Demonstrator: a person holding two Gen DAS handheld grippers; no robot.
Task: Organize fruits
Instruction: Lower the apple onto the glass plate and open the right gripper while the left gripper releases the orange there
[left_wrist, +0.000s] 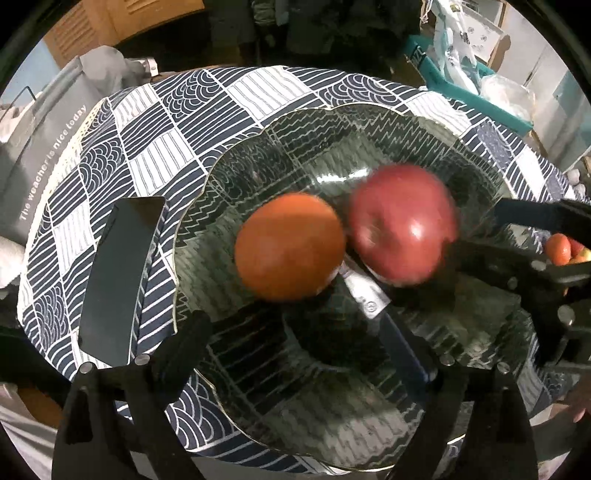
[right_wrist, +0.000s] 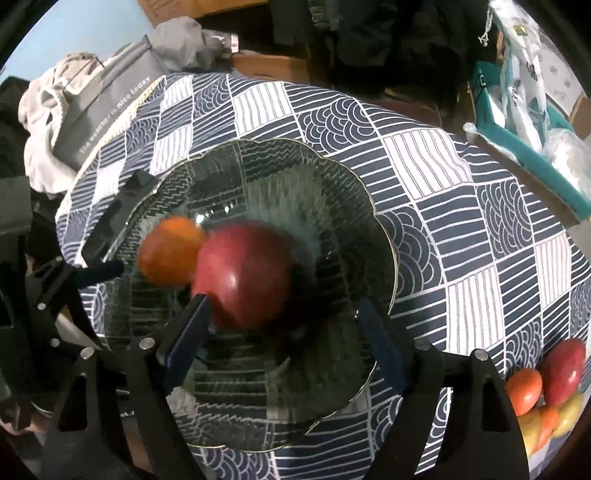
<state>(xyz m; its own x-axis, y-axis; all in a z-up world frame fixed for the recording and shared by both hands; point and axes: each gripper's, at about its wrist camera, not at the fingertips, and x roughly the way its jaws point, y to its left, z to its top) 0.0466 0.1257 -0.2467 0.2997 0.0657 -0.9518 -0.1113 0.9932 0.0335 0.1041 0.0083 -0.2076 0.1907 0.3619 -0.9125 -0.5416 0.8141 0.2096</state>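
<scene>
A clear glass plate (left_wrist: 258, 387) (right_wrist: 332, 387) with a wavy gilt rim lies on the patterned cloth. On it an orange fruit (left_wrist: 290, 245) (right_wrist: 168, 253) and a red apple (left_wrist: 402, 225) (right_wrist: 243, 275) sit side by side, touching, both blurred. My left gripper (left_wrist: 295, 339) is open above the plate's near part, fingers apart and empty, the orange just ahead. My right gripper (right_wrist: 284, 325) is open over the plate, the apple just ahead of its left finger (right_wrist: 192, 325). It also shows at the right of the left wrist view (left_wrist: 535, 236).
A dark phone (left_wrist: 118, 277) (right_wrist: 110, 218) lies left of the plate. A pile of several fruits (right_wrist: 546, 387) (left_wrist: 565, 249) sits at the table's right edge. A grey bag (right_wrist: 107, 96), clothes and a teal box (right_wrist: 524, 144) surround the table.
</scene>
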